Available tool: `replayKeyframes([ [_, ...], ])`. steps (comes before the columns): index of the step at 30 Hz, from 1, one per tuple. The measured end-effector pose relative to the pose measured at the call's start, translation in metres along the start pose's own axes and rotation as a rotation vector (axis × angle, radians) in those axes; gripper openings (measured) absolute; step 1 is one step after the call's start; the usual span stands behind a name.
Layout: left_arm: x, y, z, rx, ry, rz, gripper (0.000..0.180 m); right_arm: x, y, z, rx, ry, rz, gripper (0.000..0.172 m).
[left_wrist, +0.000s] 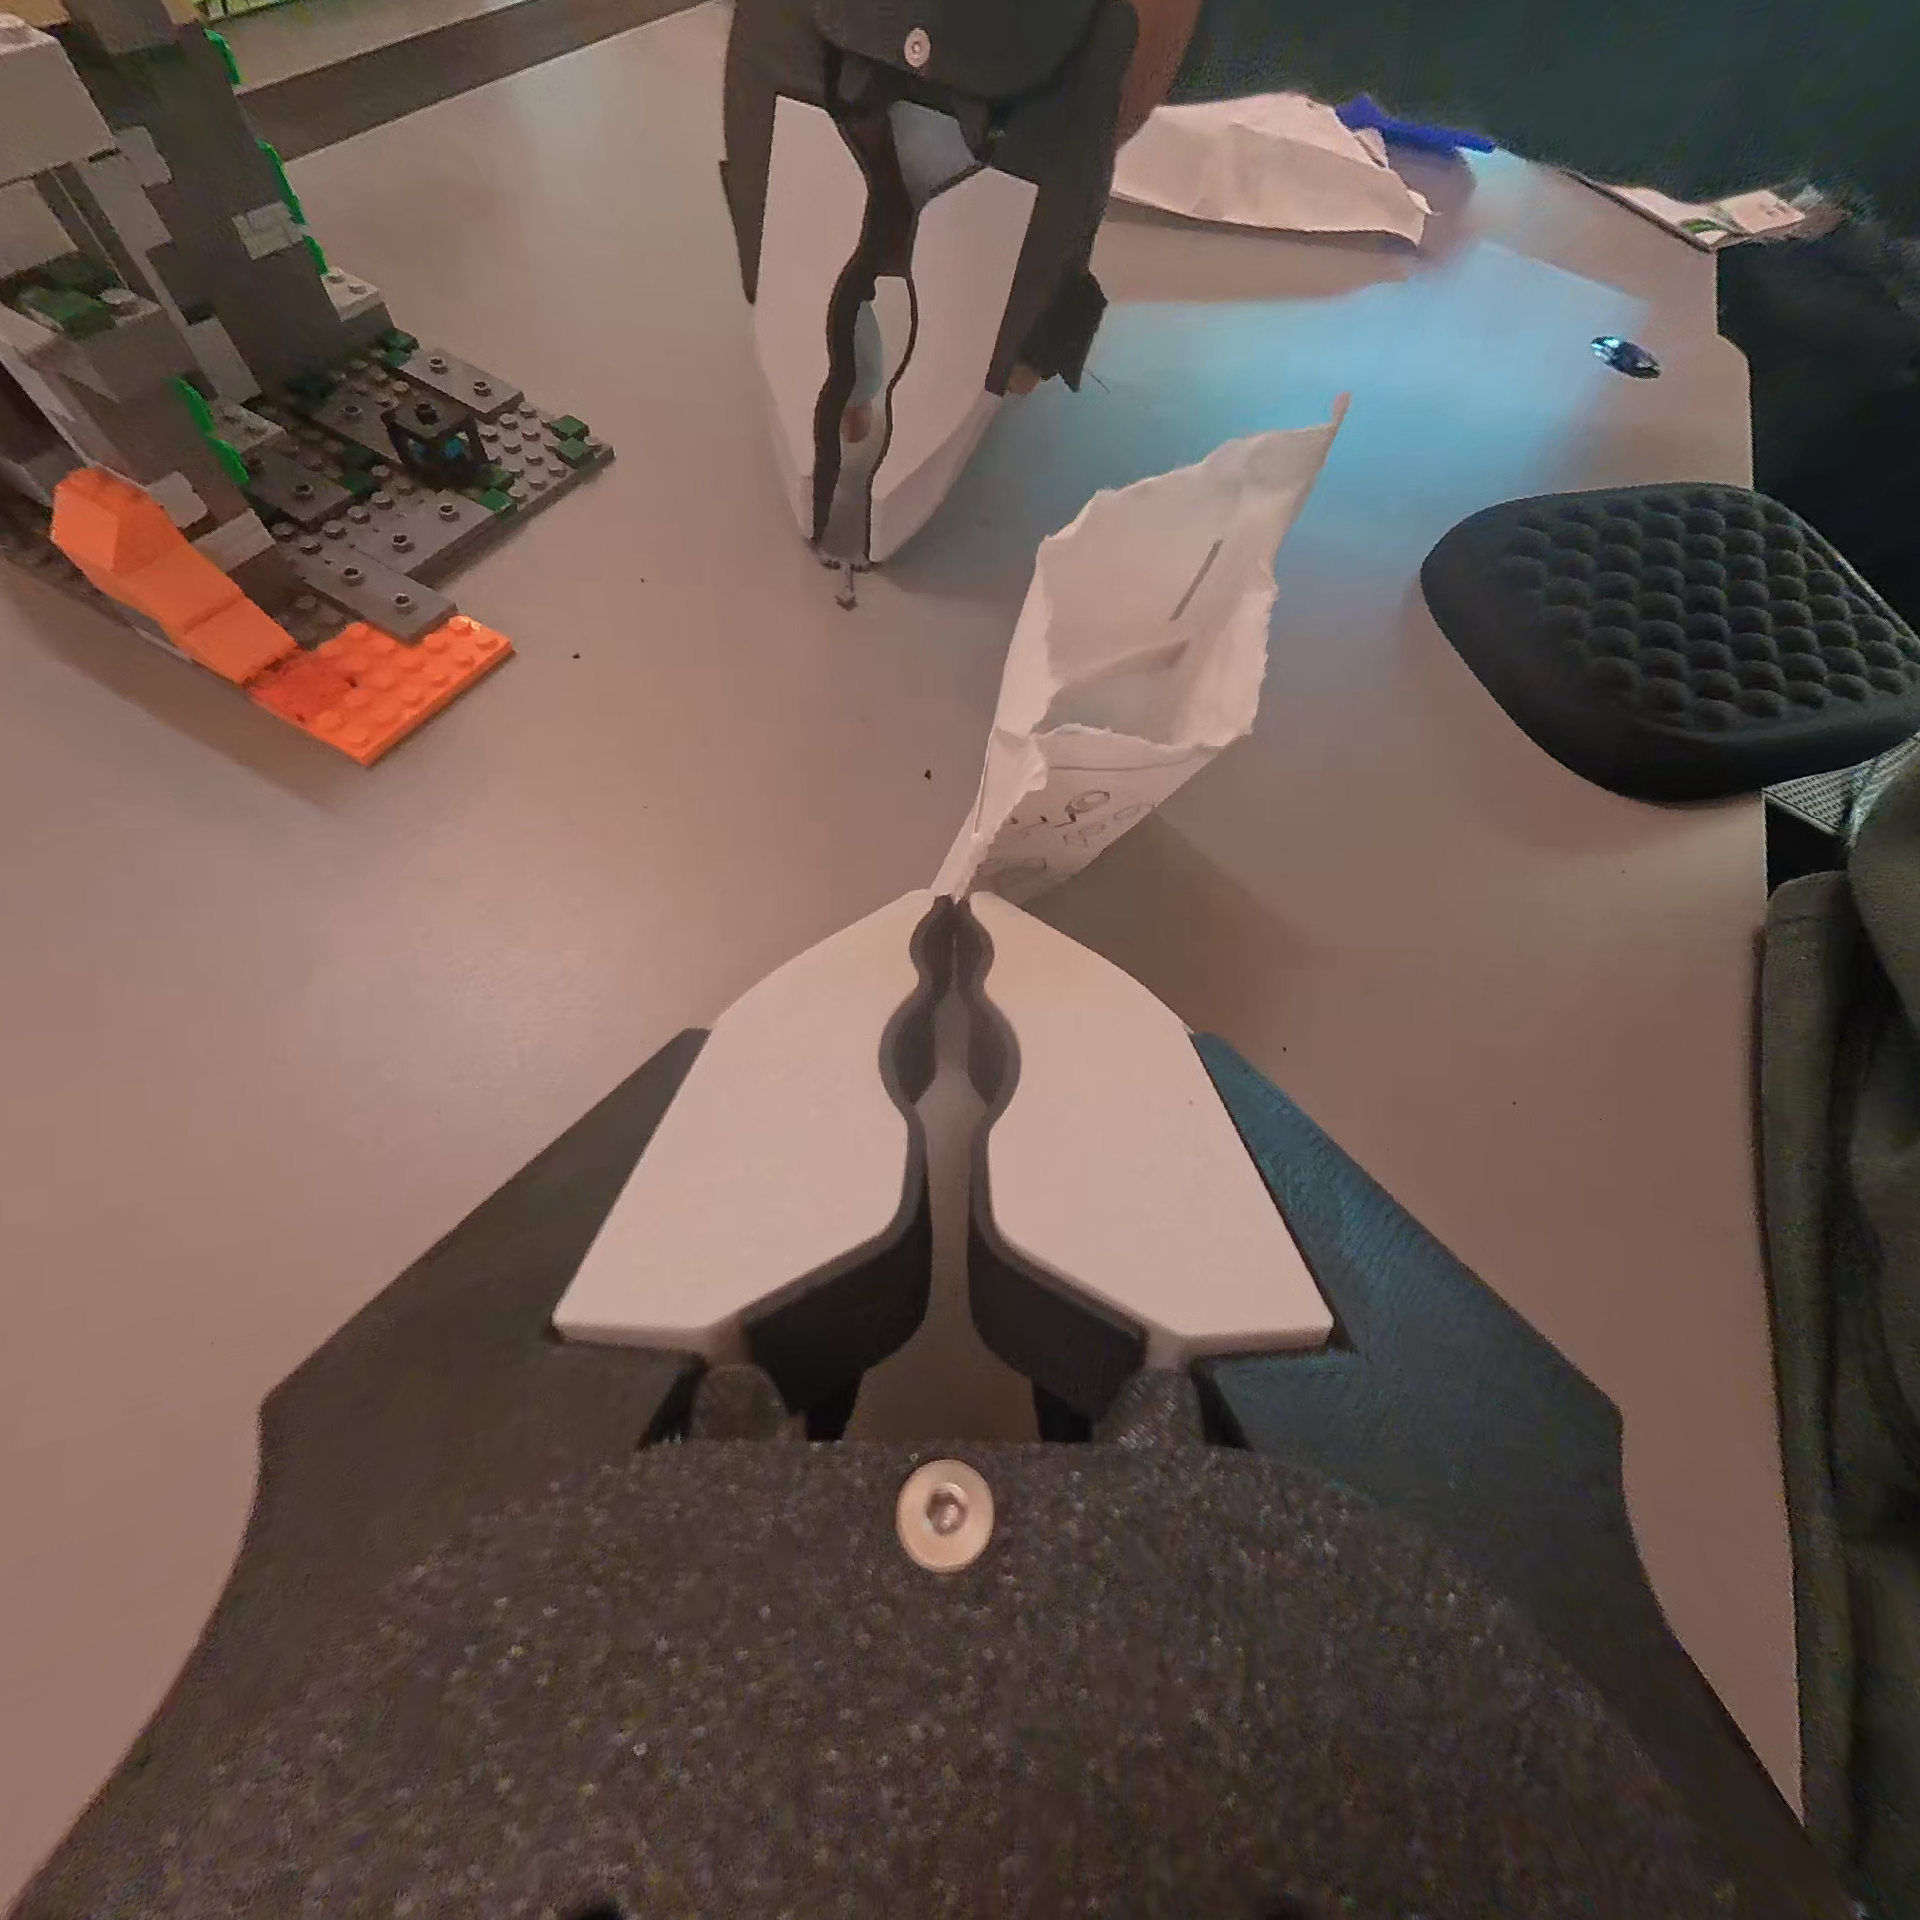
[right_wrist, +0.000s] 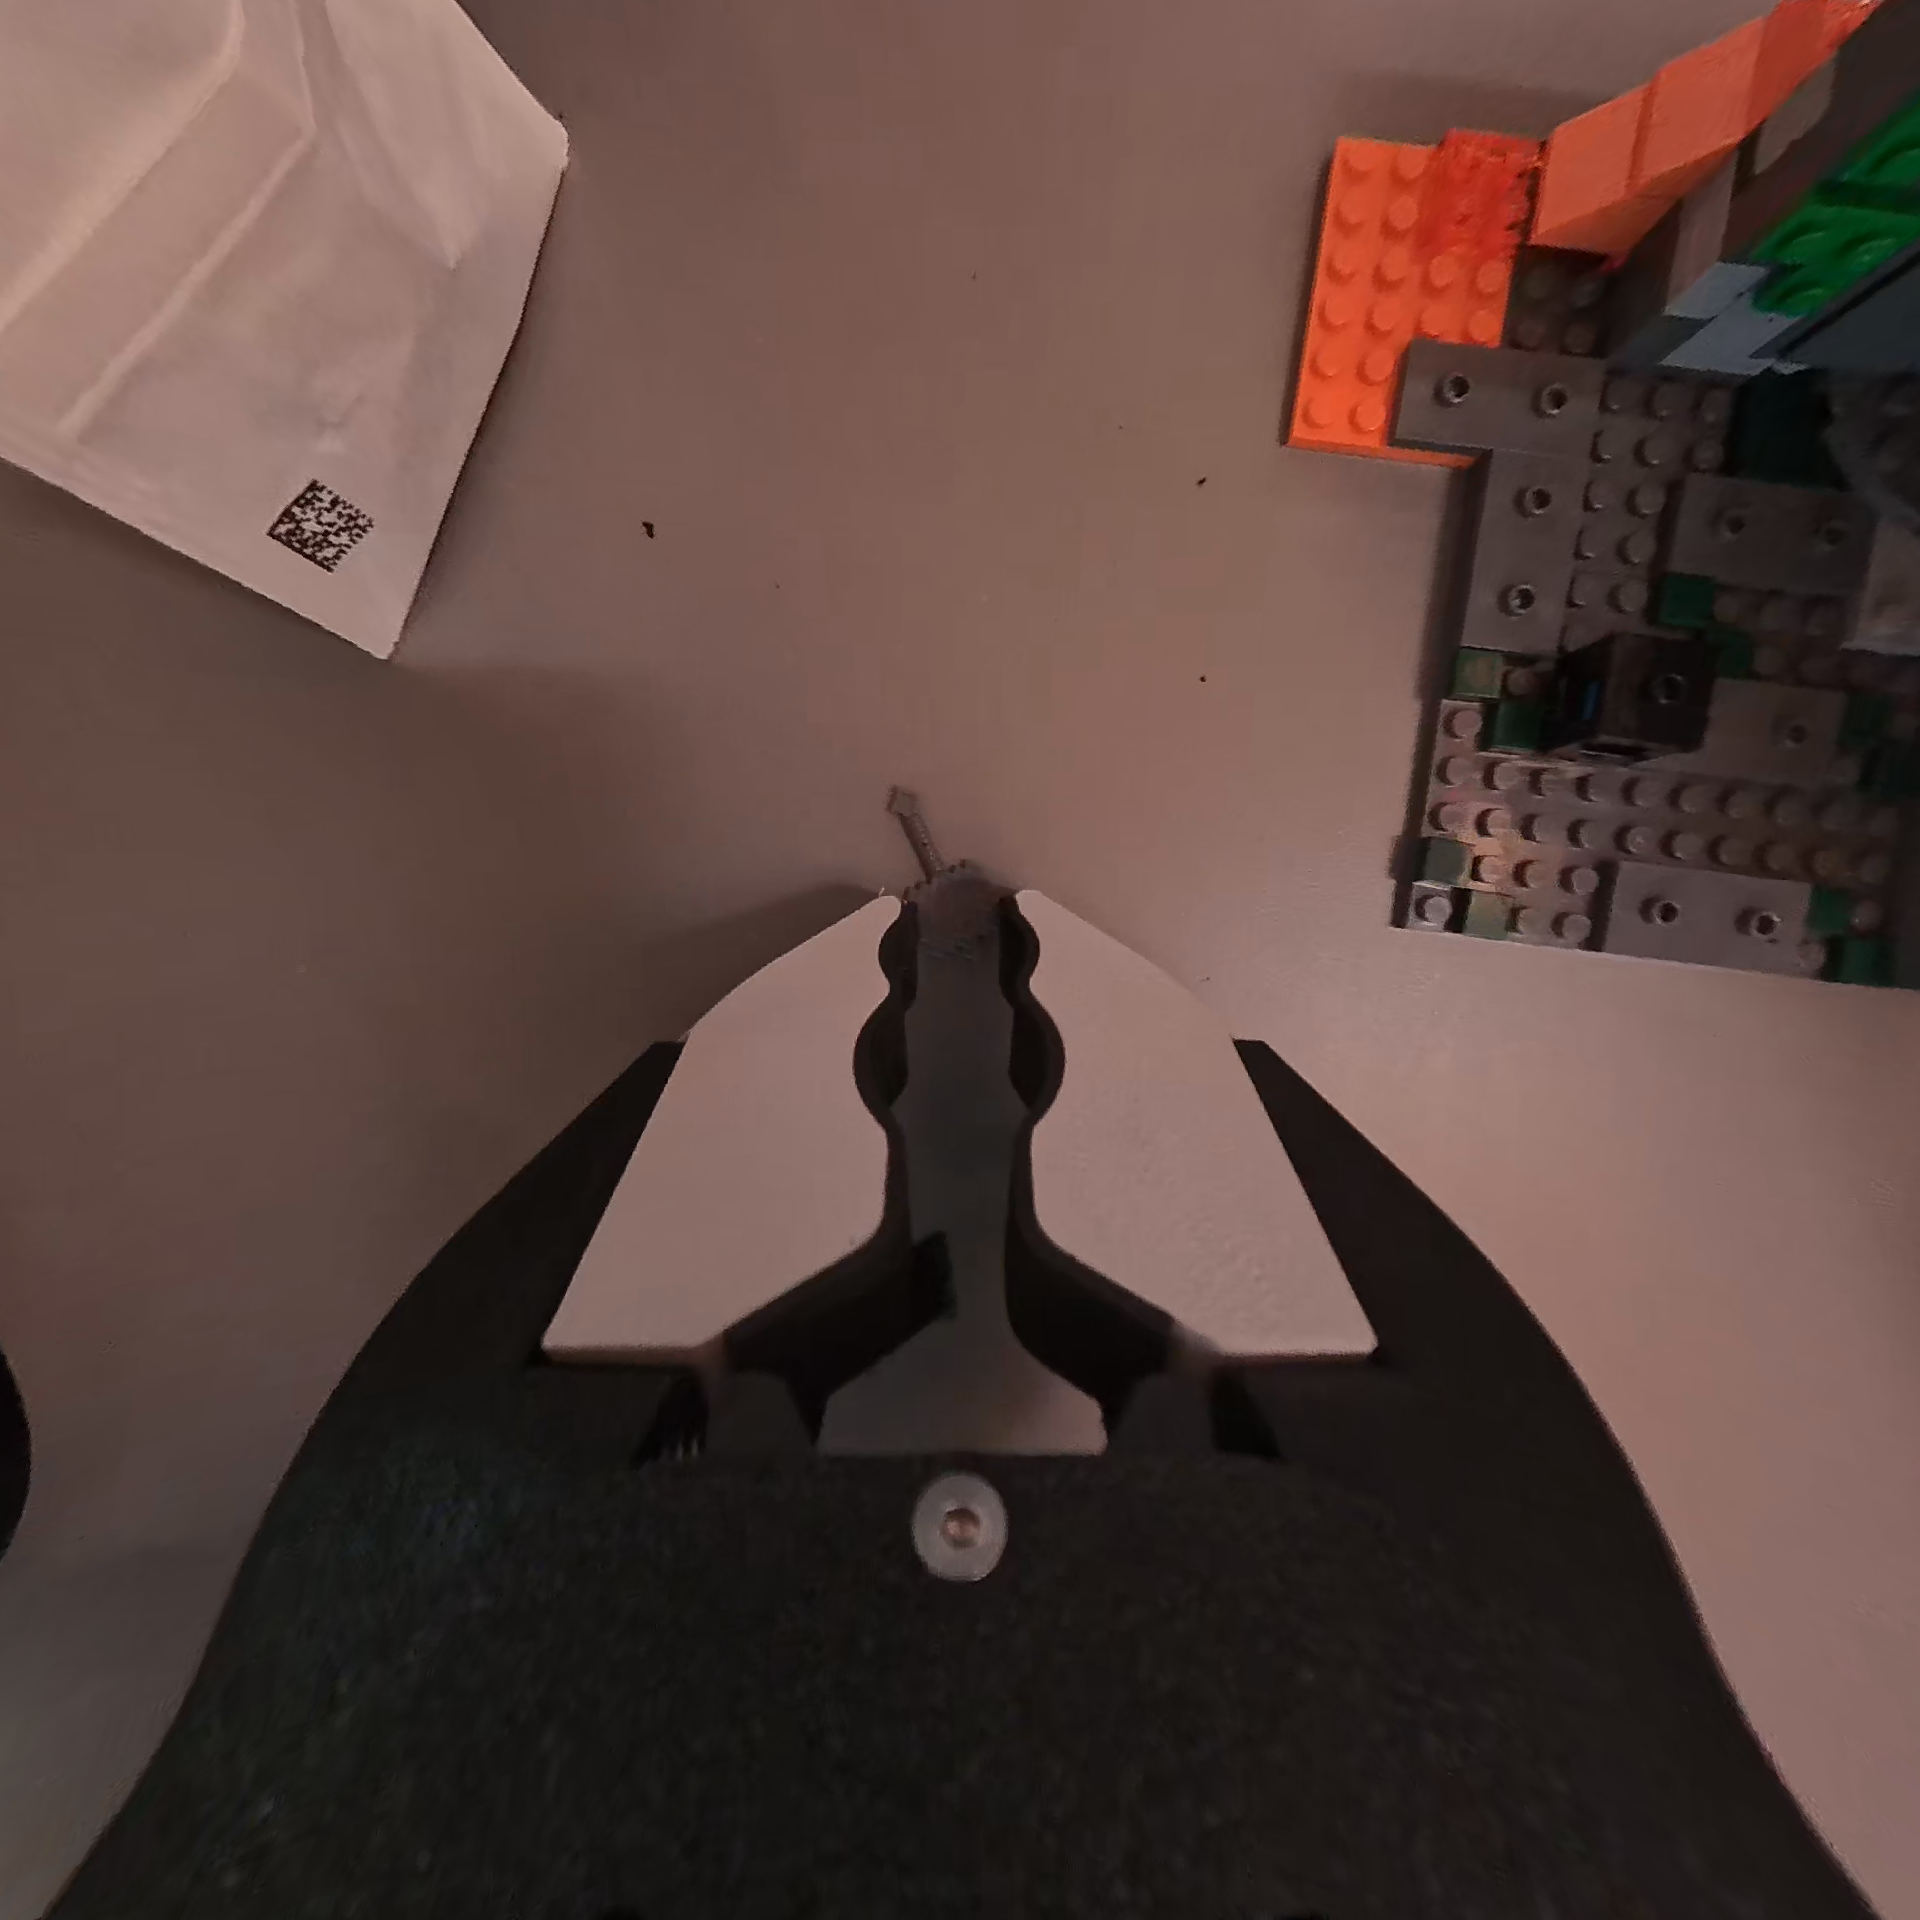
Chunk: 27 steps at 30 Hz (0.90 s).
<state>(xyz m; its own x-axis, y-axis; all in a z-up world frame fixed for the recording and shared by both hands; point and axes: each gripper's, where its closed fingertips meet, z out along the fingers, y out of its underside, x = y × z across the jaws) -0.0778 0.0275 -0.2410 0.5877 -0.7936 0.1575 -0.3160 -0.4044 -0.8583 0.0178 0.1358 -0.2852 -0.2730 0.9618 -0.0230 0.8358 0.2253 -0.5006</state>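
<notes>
My left gripper (left_wrist: 953, 906) is shut on the twisted end of a torn white paper bag (left_wrist: 1143, 623), which stands up open and away from the fingertips above the grey table (left_wrist: 520, 1039). My right gripper (right_wrist: 954, 899) points down at the table and also shows in the left wrist view (left_wrist: 844, 545). Its pads sit against both sides of a small grey jagged toy piece (right_wrist: 940, 914) that lies on the table. The thin shaft of the piece sticks out past the fingertips. The piece also shows under the tips in the left wrist view (left_wrist: 847, 584).
A brick model (left_wrist: 260, 416) with orange, grey and green parts stands at the left; it also shows in the right wrist view (right_wrist: 1621, 623). A white envelope (right_wrist: 239, 312) lies nearby. A black dimpled pad (left_wrist: 1683, 634) sits at the table's right edge. Some 15 cm of space lies between my two pairs of fingers. To the brick model (left_wrist: 260, 416): right tips about 15 cm, left tips about 25 cm.
</notes>
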Motion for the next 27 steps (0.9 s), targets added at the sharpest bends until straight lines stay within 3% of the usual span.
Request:
replayKeyframes([
  [2,-0.001,0.000,0.000,0.001,-0.004,-0.012,0.000,-0.002,0.000,-0.001,0.010,0.021,0.010,0.013],
  [4,-0.002,-0.001,0.000,0.003,-0.009,-0.016,0.000,-0.005,-0.005,-0.005,0.045,0.039,0.028,0.000],
  [10,0.001,0.000,0.001,-0.002,0.001,-0.011,0.000,-0.021,-0.007,-0.015,0.045,0.049,0.000,0.000],
  [16,0.001,0.000,0.001,-0.001,-0.001,-0.014,0.000,-0.039,0.001,-0.011,-0.045,-0.014,0.078,0.032],
  [20,0.001,0.000,0.001,-0.001,0.000,-0.014,0.000,-0.044,0.001,-0.005,-0.068,0.057,0.162,0.047],
  [22,0.001,0.000,0.001,-0.001,0.005,-0.016,0.000,-0.044,0.003,0.000,-0.074,0.094,0.200,0.047],
  [27,0.003,0.000,0.002,-0.005,0.010,-0.006,0.000,-0.041,0.001,0.001,-0.028,0.119,0.195,0.028],
])
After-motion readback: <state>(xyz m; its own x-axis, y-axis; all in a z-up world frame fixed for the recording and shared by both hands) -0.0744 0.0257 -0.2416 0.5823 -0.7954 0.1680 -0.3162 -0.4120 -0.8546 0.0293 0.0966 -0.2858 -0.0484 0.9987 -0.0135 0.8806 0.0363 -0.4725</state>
